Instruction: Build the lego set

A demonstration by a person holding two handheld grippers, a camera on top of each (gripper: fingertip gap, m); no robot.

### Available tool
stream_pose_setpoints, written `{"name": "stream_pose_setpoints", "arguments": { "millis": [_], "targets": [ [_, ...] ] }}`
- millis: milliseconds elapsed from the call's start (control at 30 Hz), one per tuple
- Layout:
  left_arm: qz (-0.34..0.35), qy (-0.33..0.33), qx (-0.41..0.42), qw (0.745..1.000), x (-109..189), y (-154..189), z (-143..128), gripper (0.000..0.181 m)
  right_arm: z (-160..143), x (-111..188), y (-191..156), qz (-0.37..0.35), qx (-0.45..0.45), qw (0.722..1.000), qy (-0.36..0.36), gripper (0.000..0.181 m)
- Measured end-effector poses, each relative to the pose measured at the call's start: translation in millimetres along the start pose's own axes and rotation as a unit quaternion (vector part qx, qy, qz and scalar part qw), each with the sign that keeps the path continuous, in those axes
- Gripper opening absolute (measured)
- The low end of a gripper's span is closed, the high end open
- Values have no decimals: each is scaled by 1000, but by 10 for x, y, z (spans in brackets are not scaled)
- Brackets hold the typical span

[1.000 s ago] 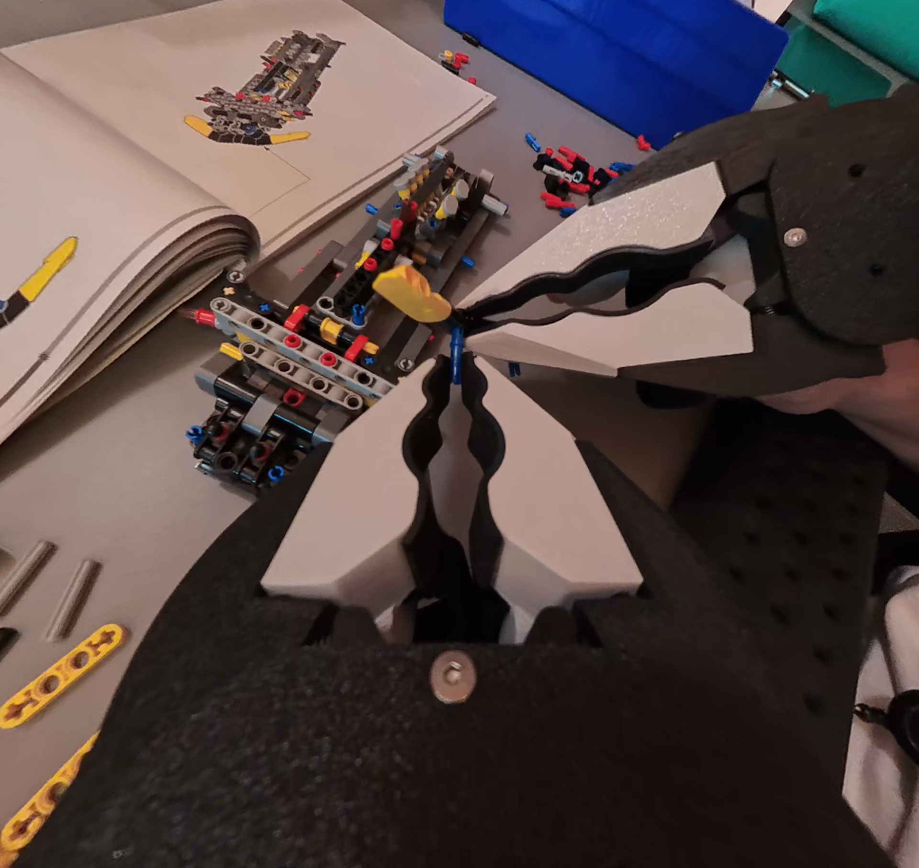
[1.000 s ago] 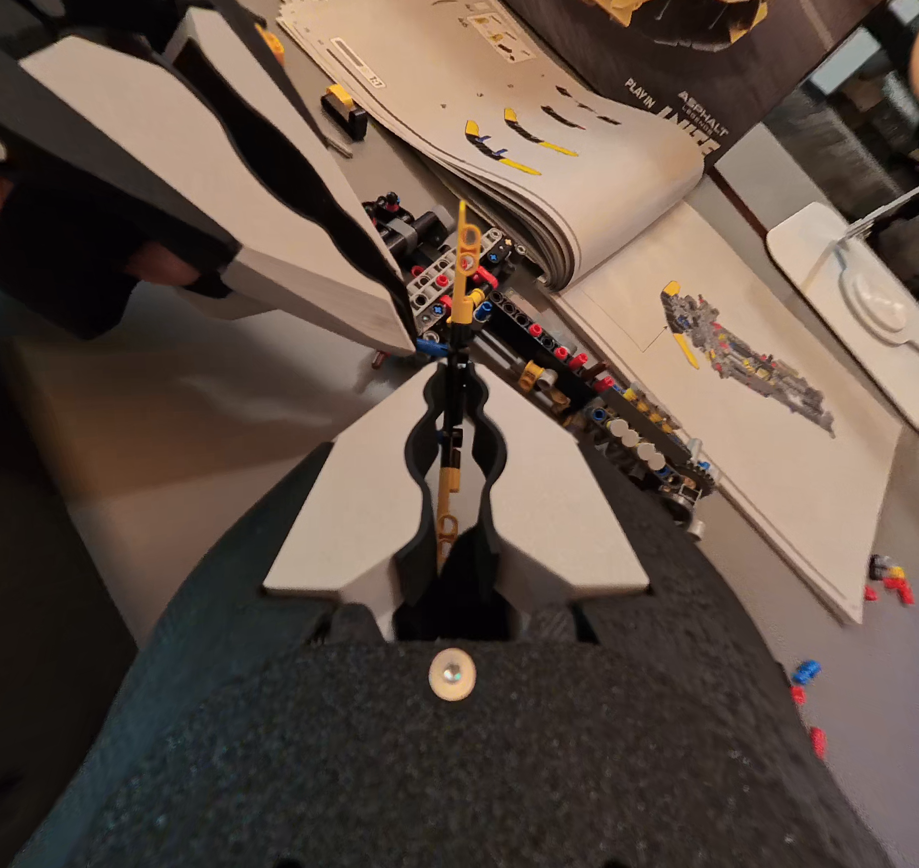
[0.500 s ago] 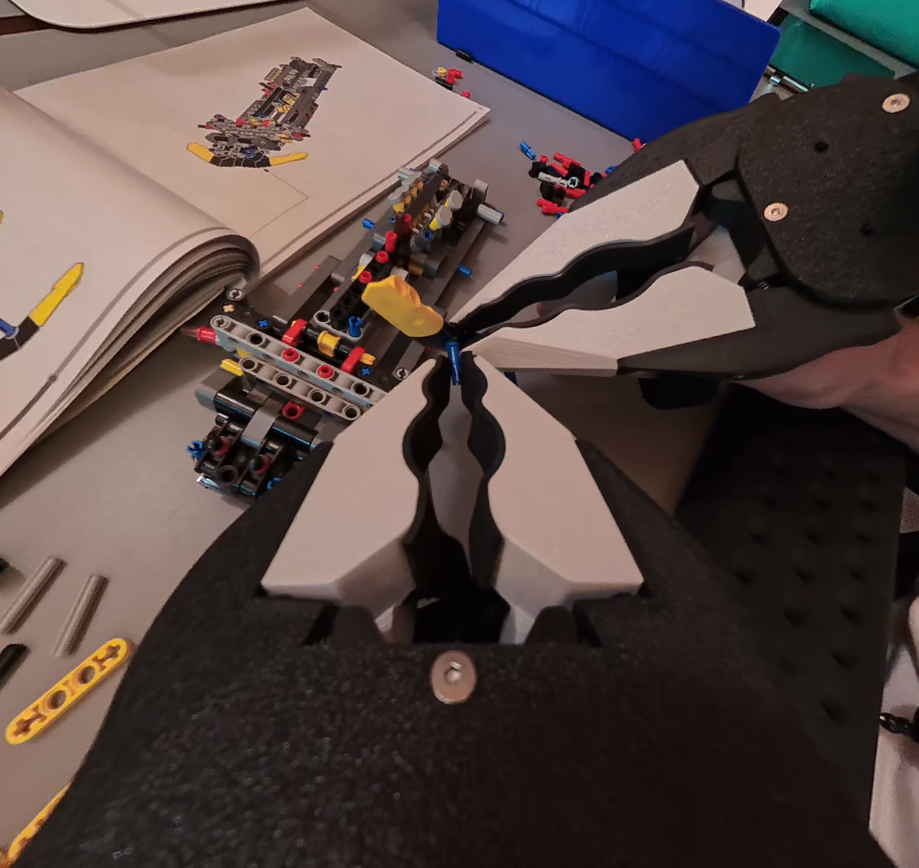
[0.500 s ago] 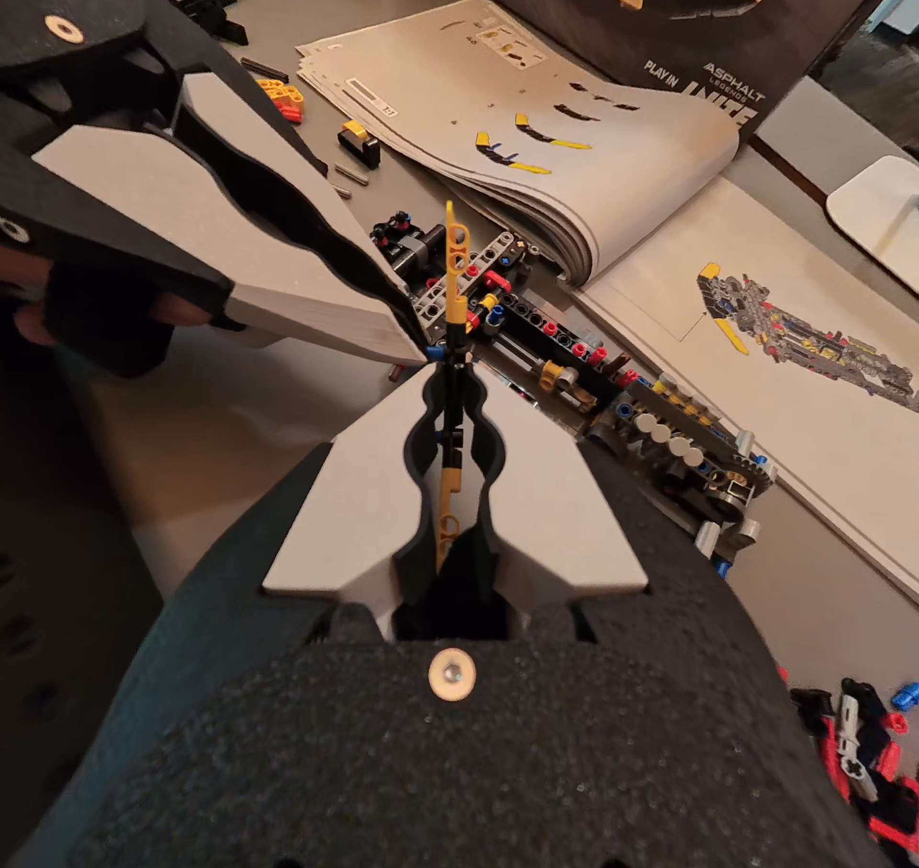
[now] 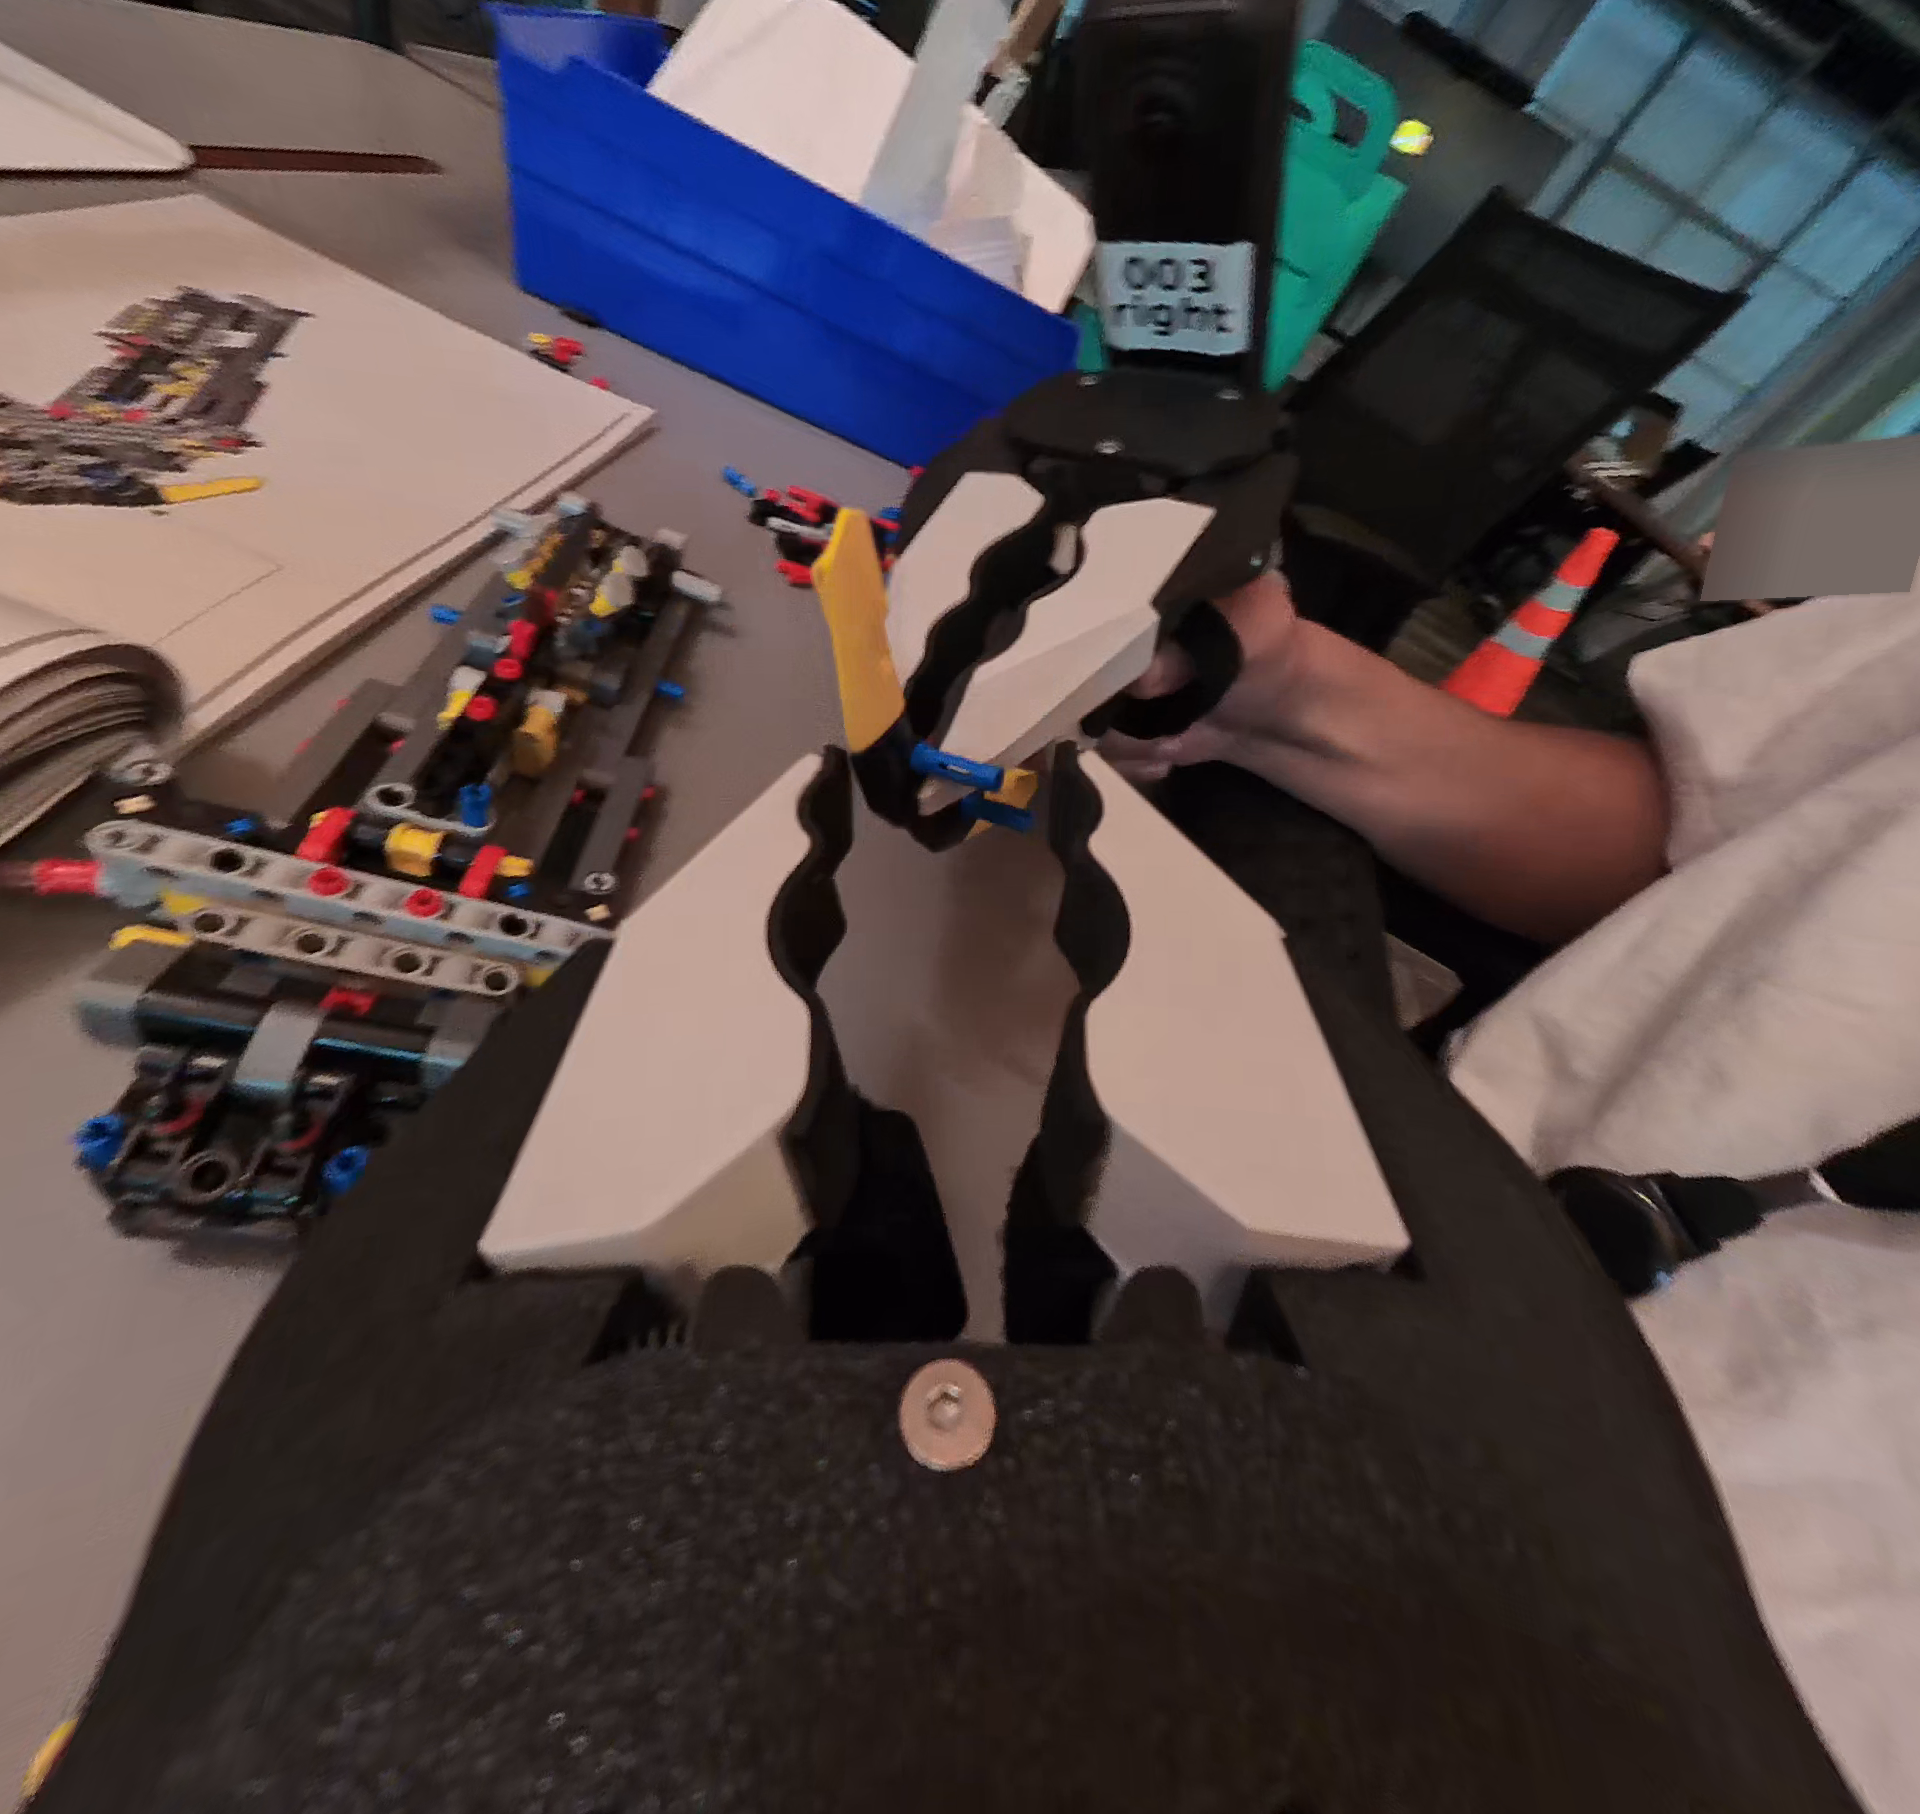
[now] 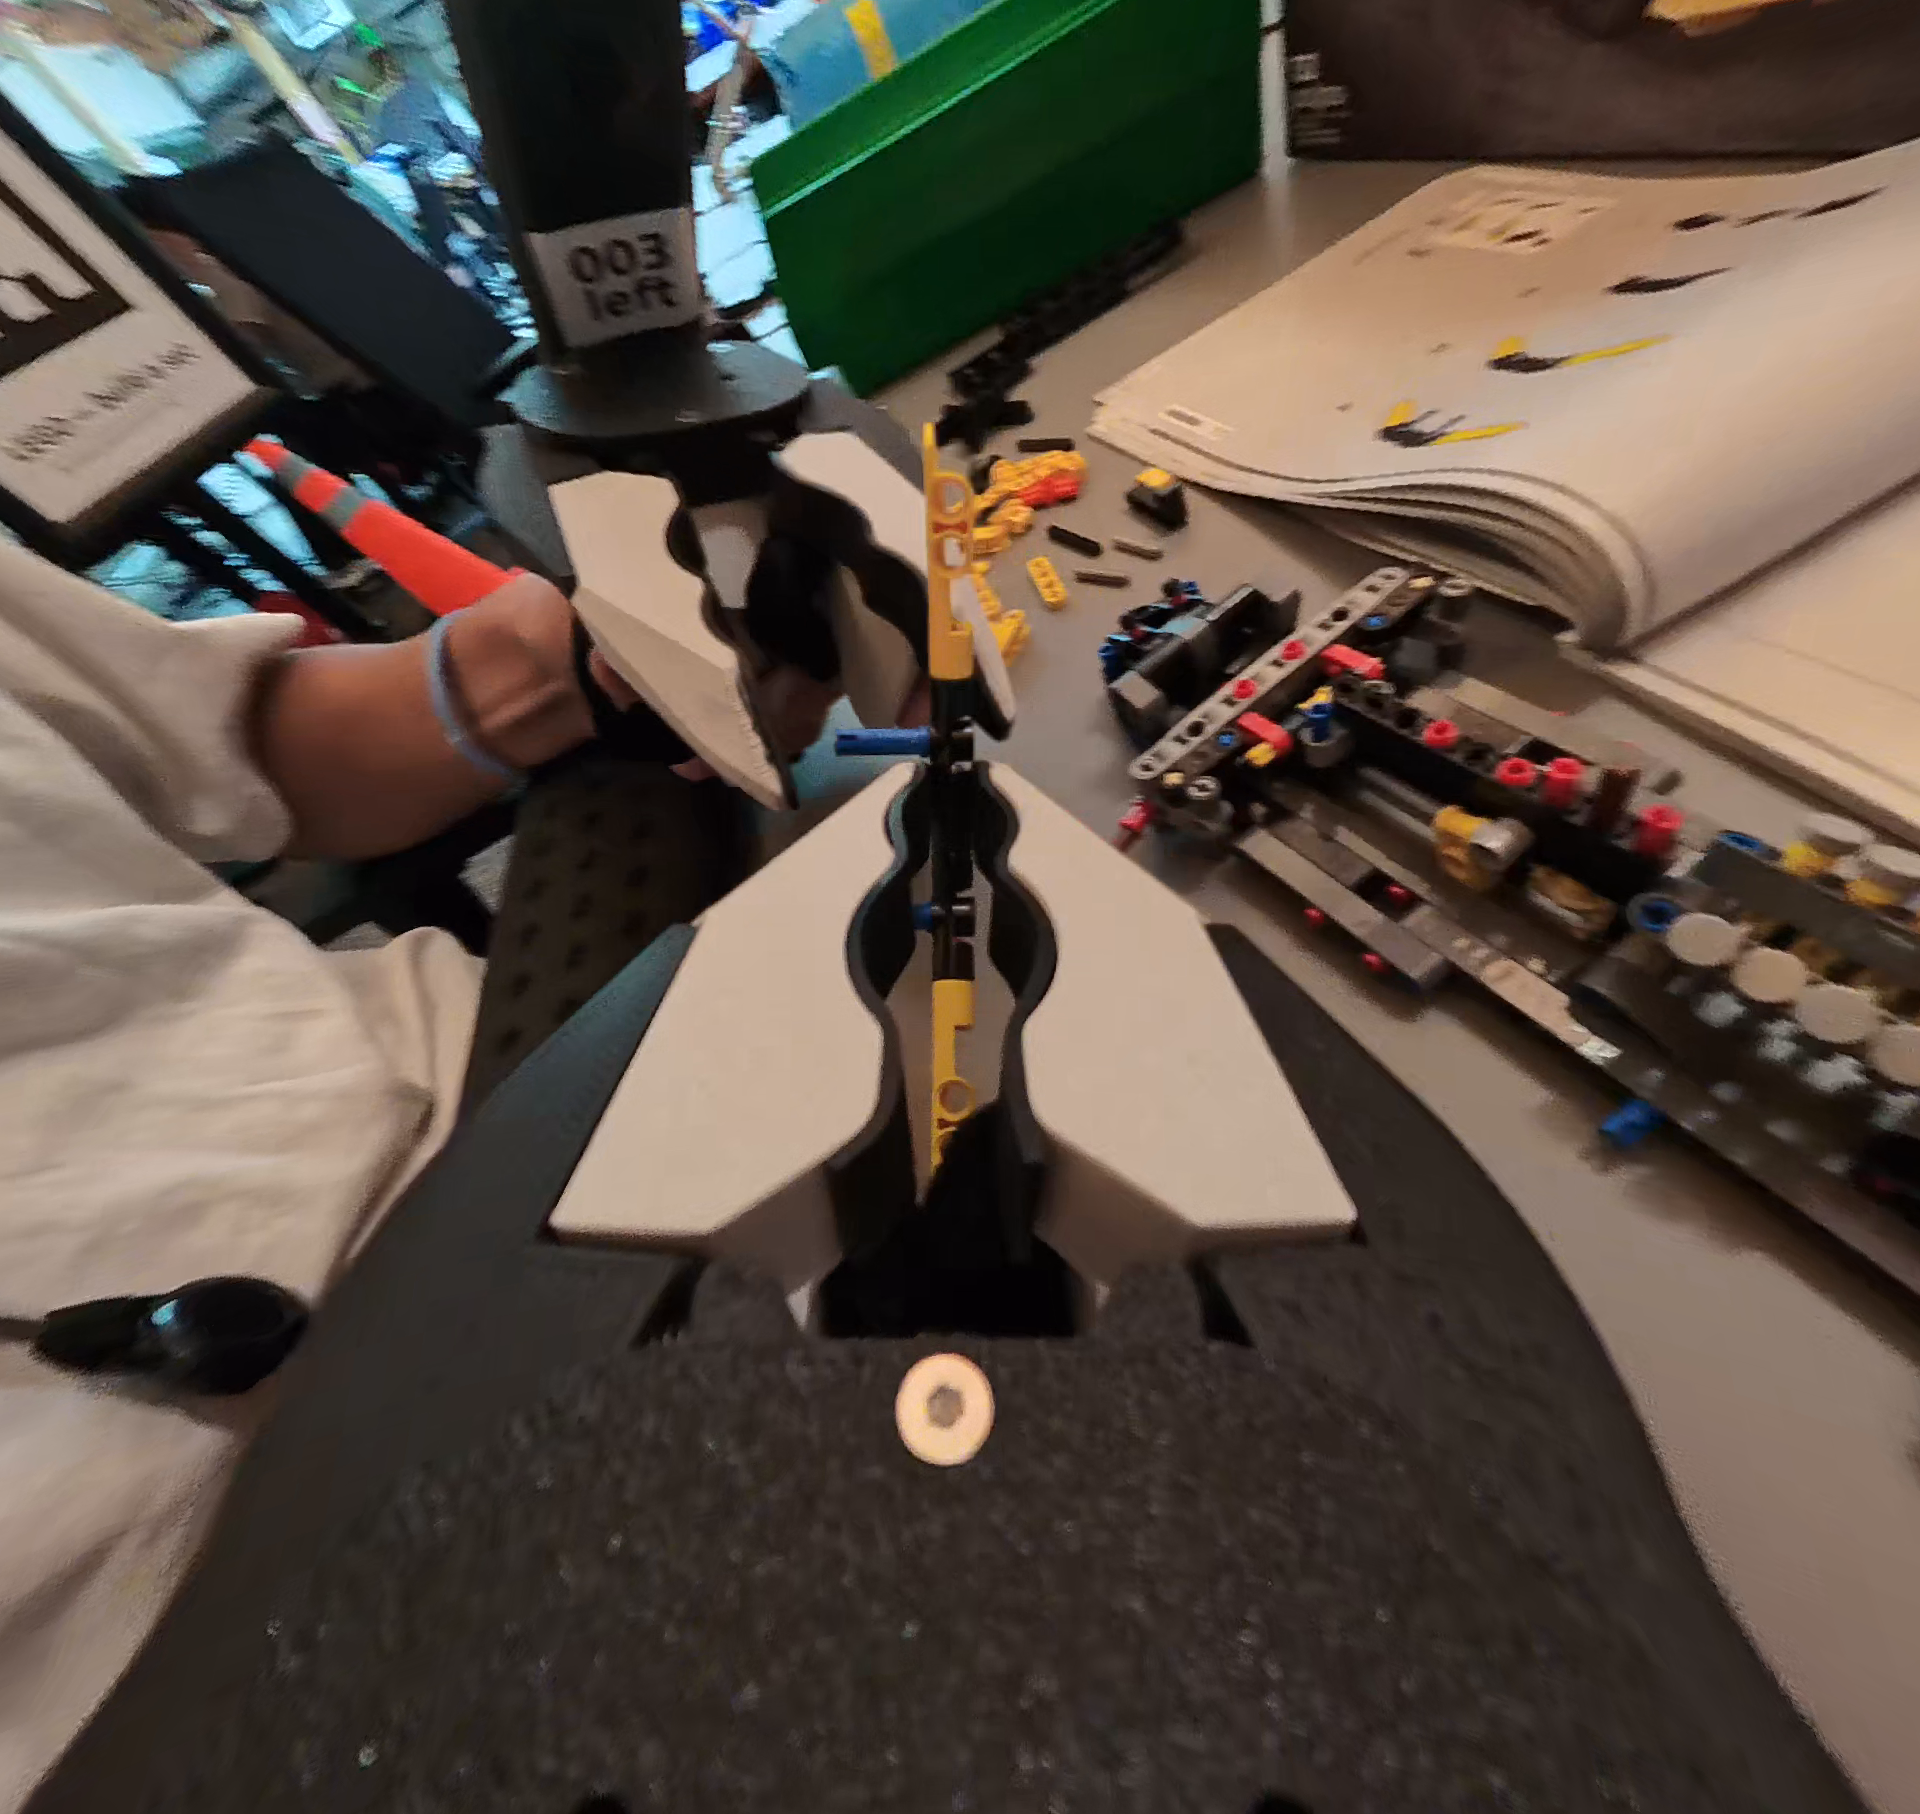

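My right gripper (image 6: 951, 777) is shut on a thin yellow and black lego piece (image 6: 945, 559) and holds it upright above the table. A blue pin (image 6: 878, 741) sticks out sideways from the black part, just past my fingertips. My left gripper (image 5: 948, 762) is open. The blue pin (image 5: 956, 770) and the tip of the right gripper (image 5: 925, 788) lie between its spread fingers, and its pads do not press on them. In the right wrist view the left gripper (image 6: 883, 756) stands open beside the pin. The long lego chassis (image 5: 416, 829) lies on the table (image 5: 104, 1349).
An open instruction book (image 5: 312, 434) lies behind the chassis (image 6: 1455, 808). A blue bin (image 5: 727, 247) and a green bin (image 6: 997, 175) stand at the back. Loose yellow, black and red parts (image 6: 1018, 497) are scattered on the table. A person's arms hold both grippers. Both grippers' tips are close together, under 4 cm apart.
My left gripper was shut on the blue pin at the right gripper's piece; it has opened and let go, and the pin stays in the piece. Both grippers have tilted up off the table.
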State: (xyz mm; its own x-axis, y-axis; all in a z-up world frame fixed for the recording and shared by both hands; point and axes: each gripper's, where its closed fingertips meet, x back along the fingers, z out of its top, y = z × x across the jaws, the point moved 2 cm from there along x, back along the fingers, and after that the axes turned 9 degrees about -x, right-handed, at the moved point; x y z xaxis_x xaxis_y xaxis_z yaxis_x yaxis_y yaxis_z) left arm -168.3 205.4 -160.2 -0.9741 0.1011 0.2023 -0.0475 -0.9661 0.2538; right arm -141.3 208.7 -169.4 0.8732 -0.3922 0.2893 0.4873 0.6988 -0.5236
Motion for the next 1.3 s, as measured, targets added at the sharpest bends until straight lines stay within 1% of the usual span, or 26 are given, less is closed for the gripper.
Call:
{"name": "stream_pose_setpoints", "arguments": {
  "millis": [100,133,267,400,433,467,500,567,600,667,733,767,800,833,900,933,967,1000,1100,1200,1233,1300],
  "targets": [
    [-21,7,-12,1000,14,80,27,26,-18,-8,-122,49,-16,999,-7,5],
    [-23,6,-16,1000,21,89,29,25,-17,-7,-141,55,-17,998,-8,5],
    [-25,-9,-18,999,20,93,-21,25,-64,-23,-137,57,-21,998,-22,5],
    [-23,15,20,999,49,35,37,25,2,-17,-125,57,-29,998,1,8],
    [-11,32,40,999,80,-29,76,25,47,8,-99,42,-16,999,15,19],
    [3,54,67,996,131,-118,118,25,108,54,-52,16,3,999,35,27],
    [18,75,100,992,191,-222,148,25,155,104,-6,-19,26,998,49,31],
    [33,111,161,980,299,-390,167,25,126,114,-29,-94,114,988,35,34],
    [30,124,186,974,330,-435,167,25,114,82,-51,-142,162,976,29,34],
    [29,141,222,964,362,-496,155,25,144,9,-90,-236,237,942,35,28],
    [17,144,233,962,357,-487,155,25,202,-33,-129,-299,298,905,61,18],
    [19,139,229,963,344,-480,144,25,228,-32,-147,-319,328,886,72,8],
    [20,132,221,966,329,-462,135,25,231,-42,-159,-328,348,875,74,4],
    [17,127,214,968,312,-435,133,25,205,-71,-163,-322,352,877,65,5],
    [19,116,204,972,280,-409,120,25,150,-119,-166,-298,334,893,50,15],
    [17,113,202,973,267,-398,115,25,139,-126,-167,-290,327,898,48,20],
    [15,114,203,973,261,-390,119,25,135,-121,-148,-291,324,899,44,20],
    [13,114,204,972,257,-384,120,25,132,-111,-122,-297,325,897,40,20],
    [10,107,200,974,236,-360,106,25,115,-93,-106,-305,344,887,37,5],
    [14,101,191,976,219,-349,100,25,108,-76,-109,-314,364,876,36,4],
    [15,98,189,977,212,-347,93,25,91,-82,-100,-313,366,876,32,4],
    [20,89,186,978,196,-351,69,25,46,-102,-87,-299,357,885,16,3]
  ]
}}
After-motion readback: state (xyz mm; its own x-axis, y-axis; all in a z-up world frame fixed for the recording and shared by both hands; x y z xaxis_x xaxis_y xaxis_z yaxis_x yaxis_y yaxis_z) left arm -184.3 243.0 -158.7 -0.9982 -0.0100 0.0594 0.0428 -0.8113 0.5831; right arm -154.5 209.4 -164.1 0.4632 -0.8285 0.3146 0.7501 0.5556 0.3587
